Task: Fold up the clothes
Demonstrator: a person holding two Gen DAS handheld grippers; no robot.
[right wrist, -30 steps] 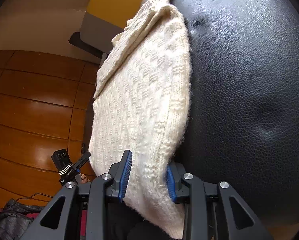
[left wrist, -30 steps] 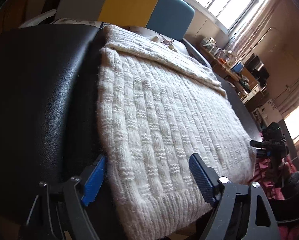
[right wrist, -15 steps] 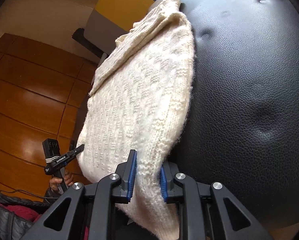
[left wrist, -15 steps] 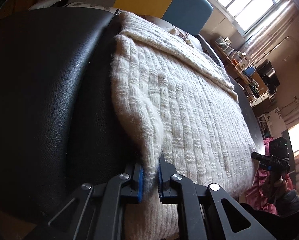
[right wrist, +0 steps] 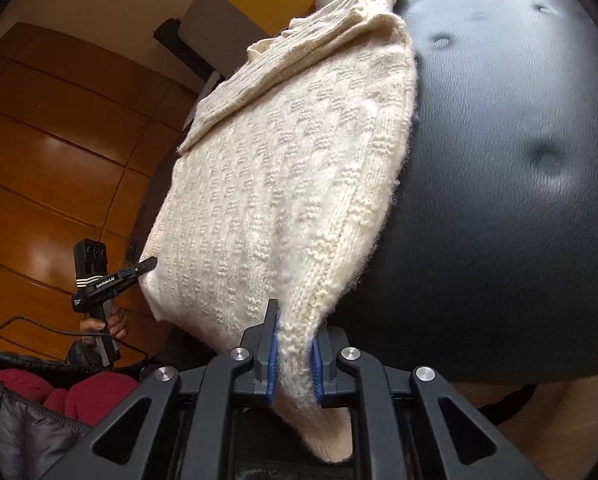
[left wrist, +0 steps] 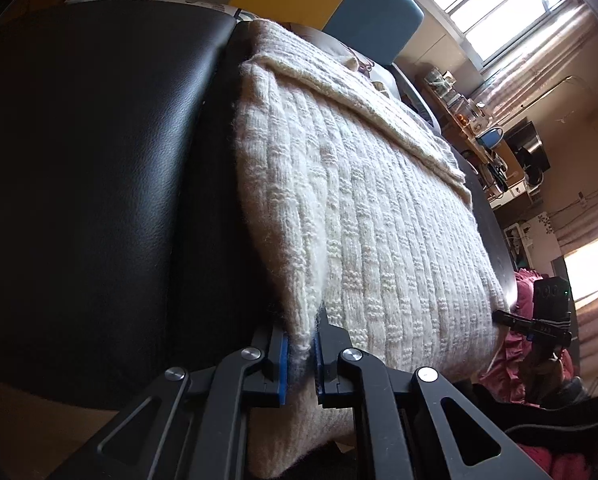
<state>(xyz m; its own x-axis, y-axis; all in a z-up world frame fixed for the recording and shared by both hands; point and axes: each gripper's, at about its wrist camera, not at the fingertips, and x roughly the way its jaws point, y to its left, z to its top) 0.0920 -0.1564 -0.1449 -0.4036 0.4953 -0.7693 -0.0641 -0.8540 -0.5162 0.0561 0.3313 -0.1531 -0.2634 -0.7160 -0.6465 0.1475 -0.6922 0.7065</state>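
Broadly, the black padded seat (left wrist: 99,160) spreads ahead of both tongs, and the cream knitted sweater (left wrist: 379,208) lies on it, its long axis running straight away from the tongs toward the folded far end. The left tongs (left wrist: 301,354) are clenched on the near left corner of the hem; the right tongs (right wrist: 293,364) are clenched on the near right corner. Likely risk: the loose, heavy knit may slide from either grip or sag in the middle during lifting, skewing the fold.
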